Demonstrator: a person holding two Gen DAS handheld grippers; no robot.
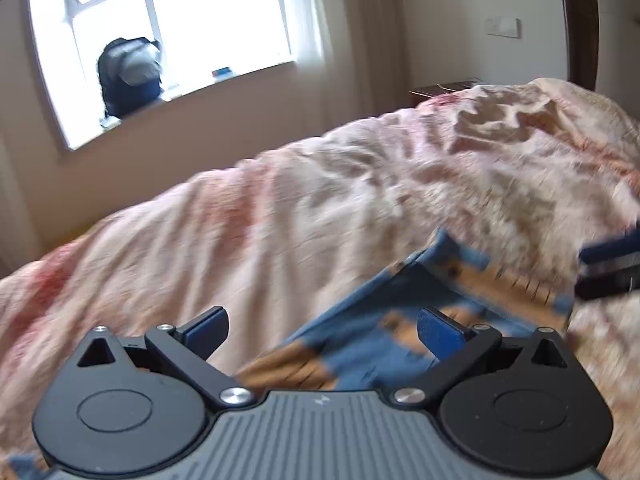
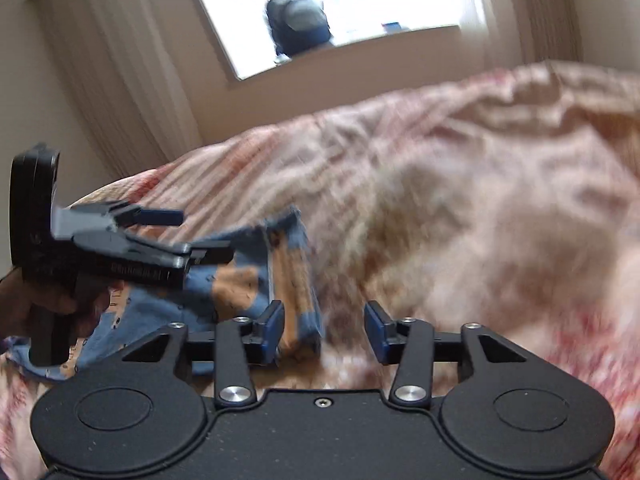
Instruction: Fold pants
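Daylight from a wide window (image 1: pixel 160 40) washes the bedroom, and a dark backpack (image 1: pixel 128 74) sits on its sill. Below my cameras spreads a rumpled bed (image 1: pixel 280 208) with a pink and cream cover, and that is my working surface.

On it lie the pants (image 2: pixel 248 280), blue with orange patches. From the right wrist camera they look already gathered into a narrow bundle with layers stacked at the edge, so I judge at least one fold is made. What is left, I think, is a last fold or a tidy-up, though blur hides the exact shape.

My left claw (image 1: pixel 324 332) stands wide open over the cloth, its pads clear of it and nothing gripped. My right claw (image 2: pixel 324 332) is about half open; the bundle's end sits between the fingers beside the left pad, but I see no pinch on it.

In the right view the left claw is seen from the side, held by a hand (image 2: pixel 44 304). A strip of lettering runs along its body, too smeared to read. I see no other labels.
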